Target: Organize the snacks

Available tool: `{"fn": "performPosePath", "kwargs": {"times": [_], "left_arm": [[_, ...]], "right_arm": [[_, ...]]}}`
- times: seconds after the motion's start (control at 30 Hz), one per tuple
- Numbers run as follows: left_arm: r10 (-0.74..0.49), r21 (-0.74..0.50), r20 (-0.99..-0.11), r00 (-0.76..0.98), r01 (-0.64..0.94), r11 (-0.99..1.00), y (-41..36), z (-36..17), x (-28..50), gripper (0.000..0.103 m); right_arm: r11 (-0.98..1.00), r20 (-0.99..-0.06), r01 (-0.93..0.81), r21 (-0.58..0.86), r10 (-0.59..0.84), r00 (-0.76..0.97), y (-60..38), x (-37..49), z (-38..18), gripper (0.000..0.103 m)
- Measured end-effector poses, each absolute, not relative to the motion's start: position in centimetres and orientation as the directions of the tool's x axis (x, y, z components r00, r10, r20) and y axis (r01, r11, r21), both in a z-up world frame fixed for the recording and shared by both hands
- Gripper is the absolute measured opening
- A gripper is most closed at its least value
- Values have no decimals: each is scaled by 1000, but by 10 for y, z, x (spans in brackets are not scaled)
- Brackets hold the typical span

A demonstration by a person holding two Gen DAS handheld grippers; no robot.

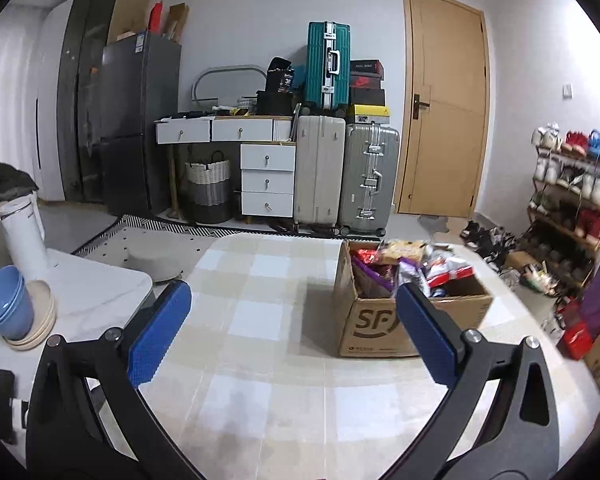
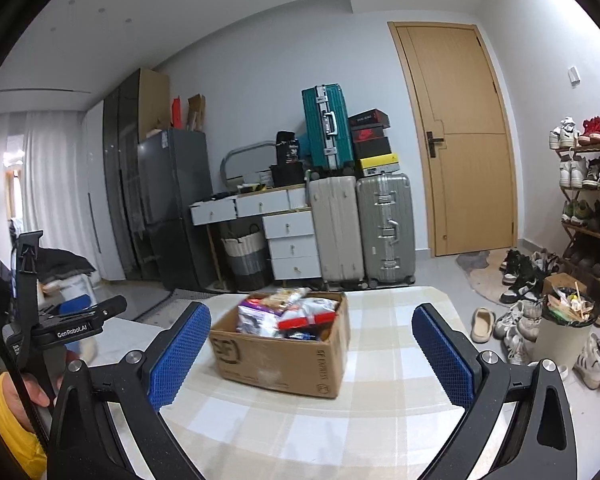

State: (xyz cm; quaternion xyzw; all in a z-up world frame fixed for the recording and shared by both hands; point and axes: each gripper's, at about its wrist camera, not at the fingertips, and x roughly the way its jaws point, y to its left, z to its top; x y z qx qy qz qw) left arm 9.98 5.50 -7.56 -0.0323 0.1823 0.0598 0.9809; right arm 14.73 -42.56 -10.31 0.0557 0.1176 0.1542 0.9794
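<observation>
A brown cardboard box [image 1: 380, 328] marked SF stands on the table with the beige checked cloth [image 1: 260, 312]. It is filled with several snack packets [image 1: 412, 264] in purple, red and silver. In the right wrist view the box [image 2: 280, 356] sits straight ahead with the snack packets [image 2: 292, 314] showing above its rim. My left gripper [image 1: 294, 332] is open and empty, with the box beside its right finger. My right gripper [image 2: 312, 354] is open and empty, a short way in front of the box. The left gripper's body [image 2: 72, 326] shows at the left of the right wrist view.
Blue bowls and plates [image 1: 16, 312] stand on a white marble side table at left. Suitcases [image 1: 344, 176], white drawers [image 1: 266, 180], a fridge [image 1: 136, 120] and a wooden door [image 1: 444, 100] line the far wall. A shoe rack [image 2: 588, 200] and a bin [image 2: 564, 328] stand at right.
</observation>
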Motion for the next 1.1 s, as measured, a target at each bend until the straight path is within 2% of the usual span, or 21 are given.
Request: {"fn": "performPosePath", "kwargs": {"times": [0.23,0.37,0.53,0.77,1.1], "left_arm": [[65,-47,-317,946,-84,995,40,-133,155,102],[45,-82,-332,942,-76,994,36,-167,177,102],[45,-81,-309,950,-74,994,33,-190,186,102],[90,5,-280,956,-93,996,17,-210,197,101],[94,7,-298,950,-96,995,13,-219,211,101]], "right_arm": [[962,-185,-263,69,272,944,-411,191,-154,102],[975,-175,-221,25,222,959,-404,211,-185,102],[974,-174,-223,42,227,958,-404,226,-215,102],[974,-157,-222,50,227,961,-407,225,-220,102],[972,-165,-234,25,235,958,-402,219,-210,102]]}}
